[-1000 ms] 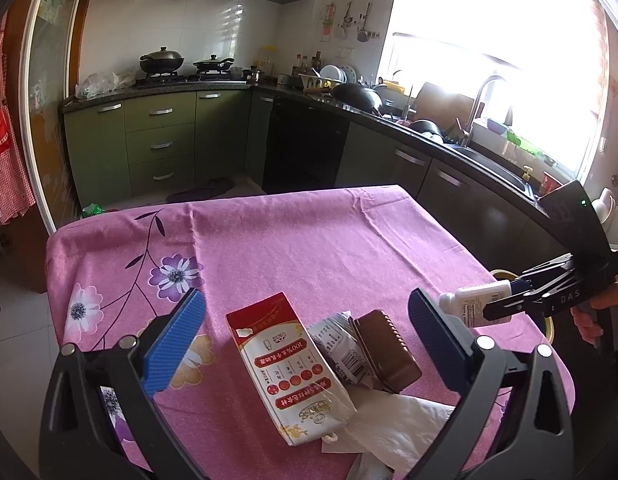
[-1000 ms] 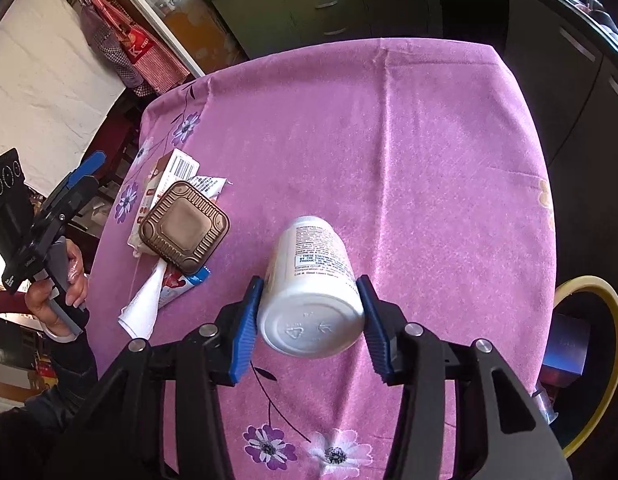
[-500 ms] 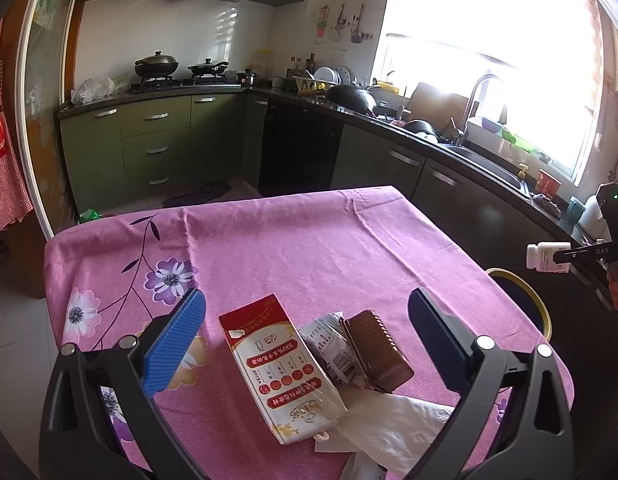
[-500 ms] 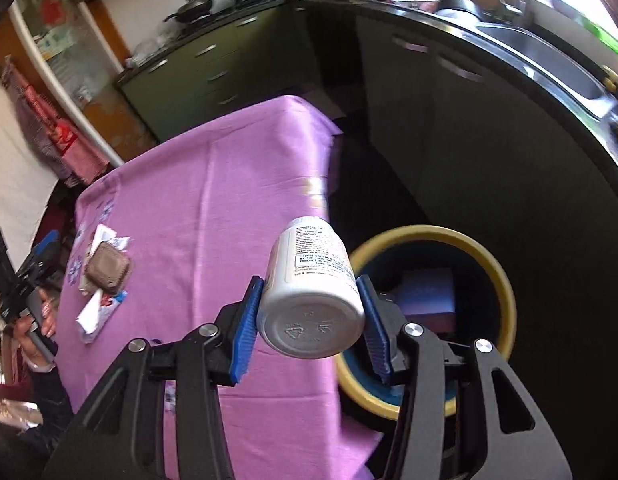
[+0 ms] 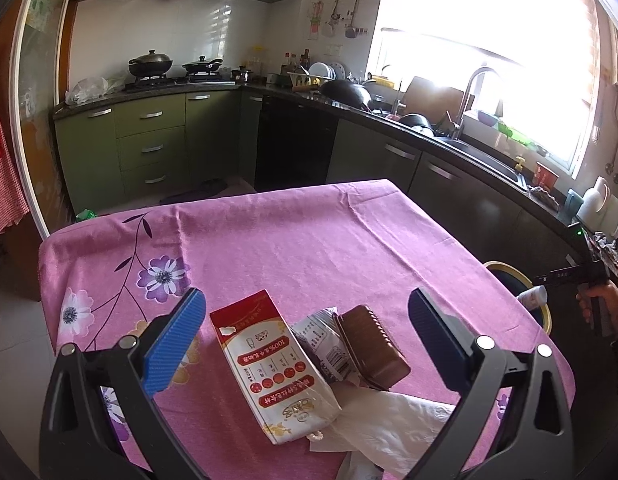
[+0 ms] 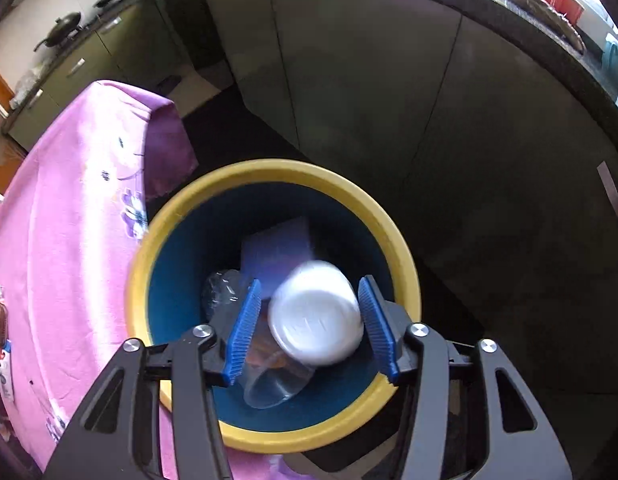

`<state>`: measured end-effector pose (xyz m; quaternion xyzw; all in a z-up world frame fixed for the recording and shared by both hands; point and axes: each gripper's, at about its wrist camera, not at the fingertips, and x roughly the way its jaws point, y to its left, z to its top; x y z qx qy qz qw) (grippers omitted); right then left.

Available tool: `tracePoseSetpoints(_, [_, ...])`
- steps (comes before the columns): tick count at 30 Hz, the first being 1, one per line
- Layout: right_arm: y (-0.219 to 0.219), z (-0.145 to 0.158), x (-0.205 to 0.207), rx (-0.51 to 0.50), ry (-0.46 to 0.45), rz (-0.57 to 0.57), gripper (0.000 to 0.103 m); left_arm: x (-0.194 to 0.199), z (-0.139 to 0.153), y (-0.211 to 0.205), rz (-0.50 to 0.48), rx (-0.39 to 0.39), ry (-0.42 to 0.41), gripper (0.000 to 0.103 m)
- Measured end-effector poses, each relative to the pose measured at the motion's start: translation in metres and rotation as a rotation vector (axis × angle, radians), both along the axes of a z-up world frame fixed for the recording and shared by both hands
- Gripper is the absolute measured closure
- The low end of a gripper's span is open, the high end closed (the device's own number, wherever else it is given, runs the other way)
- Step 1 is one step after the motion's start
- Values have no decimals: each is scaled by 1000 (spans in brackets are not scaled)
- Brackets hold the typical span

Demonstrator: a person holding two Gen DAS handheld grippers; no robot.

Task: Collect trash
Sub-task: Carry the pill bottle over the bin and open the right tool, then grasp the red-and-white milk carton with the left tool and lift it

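My right gripper (image 6: 309, 284) points down over a bin with a yellow rim (image 6: 277, 168) and blue inside. Its jaws are opening. A white pill bottle (image 6: 317, 316) sits blurred between them, with a gap at the left pad (image 6: 245, 320). From the left wrist view the same bottle (image 5: 533, 298) hangs over the bin (image 5: 505, 268) beside the table. My left gripper (image 5: 305, 300) stands open and still above a red and white carton (image 5: 277, 364), a crumpled wrapper (image 5: 325, 340), a brown plastic tray (image 5: 373, 344) and white tissue (image 5: 389, 420).
The bin holds a clear plastic cup (image 6: 269, 388), a purple box (image 6: 277, 248) and crumpled clear plastic (image 6: 221, 288). The table wears a pink flowered cloth (image 5: 289, 248). Dark cabinets (image 6: 429, 120) stand close behind the bin. A hand (image 5: 601, 304) holds the right gripper.
My right gripper swung off the table with the bottle, tilted down over the bin, and its jaws have widened off the bottle. The left gripper stayed put.
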<state>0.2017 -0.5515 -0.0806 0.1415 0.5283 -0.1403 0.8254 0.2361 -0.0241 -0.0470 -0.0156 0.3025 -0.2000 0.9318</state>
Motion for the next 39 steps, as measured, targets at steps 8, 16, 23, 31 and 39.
tracePoseSetpoints(8, [59, 39, -31, 55, -148, 151, 42, 0, 1, -2, -27, -11, 16, 6])
tracePoseSetpoints(16, [90, 49, -42, 79, -173, 254, 38, 15, -5, 5, 52, -13, 187, 6])
tracePoseSetpoints(23, [110, 42, -32, 116, -169, 290, 38, 48, -48, 19, 179, 2, 471, 9])
tracePoseSetpoints(31, [115, 29, -26, 152, -155, 317, 38, 58, -65, 10, 214, 46, 535, 30])
tracePoseSetpoints(39, [111, 24, -31, 167, -150, 310, 38, 72, -69, 6, 220, 55, 539, 51])
